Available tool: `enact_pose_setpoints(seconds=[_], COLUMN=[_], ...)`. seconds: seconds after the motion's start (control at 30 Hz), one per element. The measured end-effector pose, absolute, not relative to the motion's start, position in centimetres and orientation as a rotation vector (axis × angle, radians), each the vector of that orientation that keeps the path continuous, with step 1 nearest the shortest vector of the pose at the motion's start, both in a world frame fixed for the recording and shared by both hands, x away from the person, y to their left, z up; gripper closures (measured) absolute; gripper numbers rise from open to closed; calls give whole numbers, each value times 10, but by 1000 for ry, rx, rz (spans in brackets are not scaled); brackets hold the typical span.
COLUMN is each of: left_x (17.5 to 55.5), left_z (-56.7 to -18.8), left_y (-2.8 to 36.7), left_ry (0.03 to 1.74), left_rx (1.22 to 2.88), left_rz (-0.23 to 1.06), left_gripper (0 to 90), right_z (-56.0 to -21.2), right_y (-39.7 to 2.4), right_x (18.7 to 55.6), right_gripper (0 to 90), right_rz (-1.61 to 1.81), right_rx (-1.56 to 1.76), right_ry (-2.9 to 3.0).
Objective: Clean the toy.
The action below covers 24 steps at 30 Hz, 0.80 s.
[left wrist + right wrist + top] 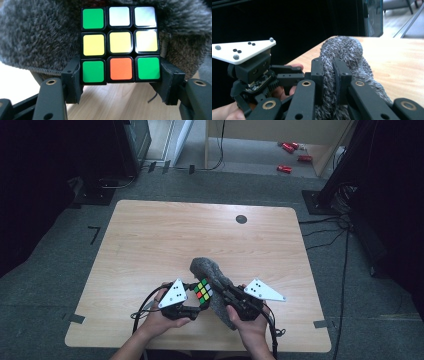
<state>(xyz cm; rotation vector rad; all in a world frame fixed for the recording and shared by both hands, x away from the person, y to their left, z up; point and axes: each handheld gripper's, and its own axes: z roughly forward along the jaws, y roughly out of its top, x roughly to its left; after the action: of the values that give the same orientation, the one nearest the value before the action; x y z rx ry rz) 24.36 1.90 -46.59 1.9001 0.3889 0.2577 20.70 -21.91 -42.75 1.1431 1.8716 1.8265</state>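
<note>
Your high view is pretty dim, with the corners going nearly black and only the desk (150,240) evenly lit. Up close, the cube (120,43) throws glare off its white stickers, and daylight blows out the far right background in your right gripper view.

Right claw (331,82) pinched on grey fuzzy cloth (348,53) above wooden table (397,60), left claw (287,75) just beside.

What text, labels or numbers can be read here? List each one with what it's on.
None: no readable text anywhere.
The puzzle cube shows plain coloured stickers, no writing.
The grey fuzzy cloth has no label in sight.
The red cans on the floor are too small to read.
</note>
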Motion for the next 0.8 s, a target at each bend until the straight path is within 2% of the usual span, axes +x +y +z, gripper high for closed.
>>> enact_pose_setpoints(seconds=[0.2, 0.43, 0.67, 0.8], left_x=[249, 244, 249, 244], left_z=[-463, -466, -463, -467], left_y=[28, 19, 27, 17], left_ry=[414, 382, 411, 375], left_rx=[1857, 1901, 1872, 1913], left_rz=[229, 237, 215, 223], left_gripper=[348, 348, 348, 349], right_z=[-439, -428, -440, -431], right_y=[-233, -220, -232, -223], right_x=[217, 207, 217, 210], right_gripper=[816, 816, 817, 816], right_rz=[1828, 1869, 1851, 1891], right_rx=[1277, 1181, 1292, 1217], right_ry=[1840, 1859, 1840, 1857])
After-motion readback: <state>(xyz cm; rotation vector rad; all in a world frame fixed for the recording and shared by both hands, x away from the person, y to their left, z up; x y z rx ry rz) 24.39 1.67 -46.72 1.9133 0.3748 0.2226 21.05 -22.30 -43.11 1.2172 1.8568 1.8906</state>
